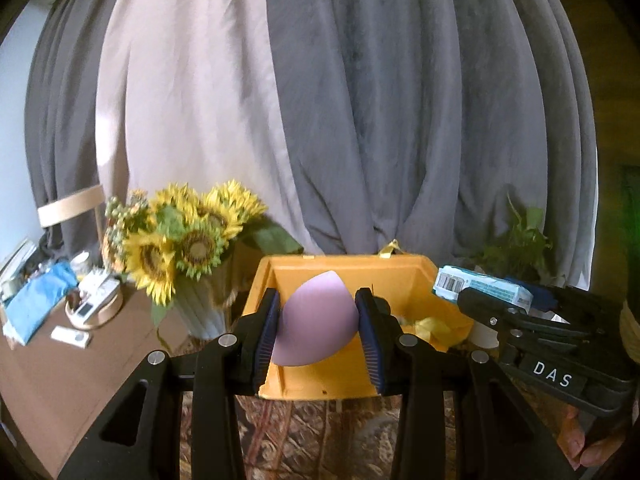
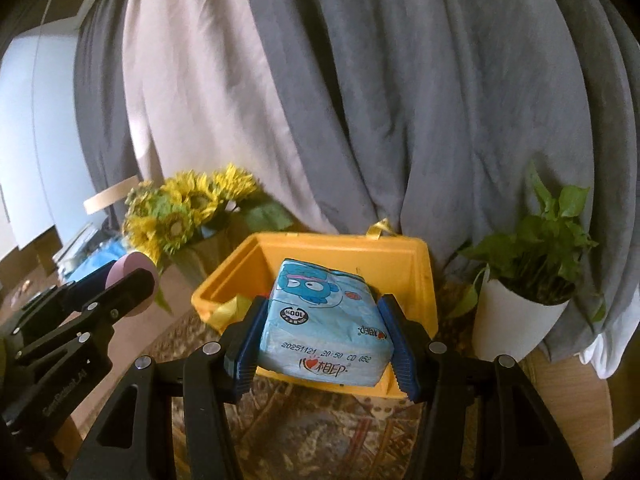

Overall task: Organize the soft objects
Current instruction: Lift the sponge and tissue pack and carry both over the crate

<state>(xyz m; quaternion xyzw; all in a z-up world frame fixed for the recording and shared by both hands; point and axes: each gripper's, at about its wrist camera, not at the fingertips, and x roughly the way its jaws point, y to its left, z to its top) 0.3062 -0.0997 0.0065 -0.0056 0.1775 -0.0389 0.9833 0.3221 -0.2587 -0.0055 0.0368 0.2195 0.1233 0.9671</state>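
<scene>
My left gripper is shut on a lilac egg-shaped sponge, squeezed between its blue pads and held in front of the open yellow box. My right gripper is shut on a light blue tissue pack with a cartoon print, held over the near edge of the same yellow box. In the left wrist view the right gripper reaches in from the right with the tissue pack. The right wrist view shows the left gripper at the left edge with the sponge.
A vase of sunflowers stands left of the box, a potted green plant in a white pot to its right. Grey and pale curtains hang behind. A patterned cloth lies under the box. Clutter sits on the brown table at far left.
</scene>
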